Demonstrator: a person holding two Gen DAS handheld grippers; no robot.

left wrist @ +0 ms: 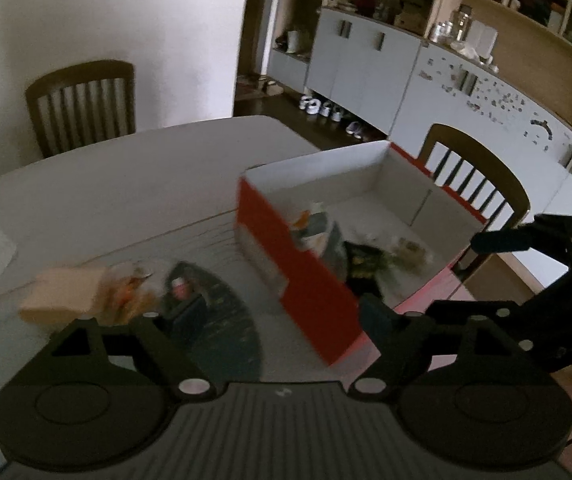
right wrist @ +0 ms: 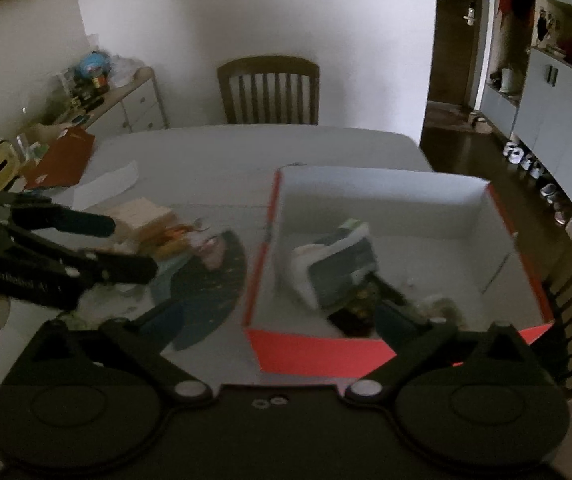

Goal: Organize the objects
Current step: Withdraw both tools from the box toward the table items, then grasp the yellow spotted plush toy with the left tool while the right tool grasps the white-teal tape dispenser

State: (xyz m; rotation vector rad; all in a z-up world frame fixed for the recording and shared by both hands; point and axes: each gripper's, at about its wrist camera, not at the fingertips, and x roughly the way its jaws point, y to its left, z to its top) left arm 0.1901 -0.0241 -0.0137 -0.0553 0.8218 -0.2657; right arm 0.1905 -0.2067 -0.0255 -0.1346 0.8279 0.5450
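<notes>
One red box [right wrist: 317, 350], two chairs [right wrist: 268, 90] visible.

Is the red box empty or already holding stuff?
Holding stuff. The open red box has a grey-white pouch and a dark packet on its floor; the far half is bare.

both wrist cameras look steeply down, close over the red box [left wrist: 309, 300] [right wrist: 317, 350] on the table [left wrist: 126, 168] [right wrist: 214, 152].

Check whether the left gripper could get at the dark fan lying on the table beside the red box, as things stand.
Probably yes. The left gripper is open and empty, and the fan lies flat right below it, outside the red box. Only small blurred items crowd the fan's far edge.
</notes>
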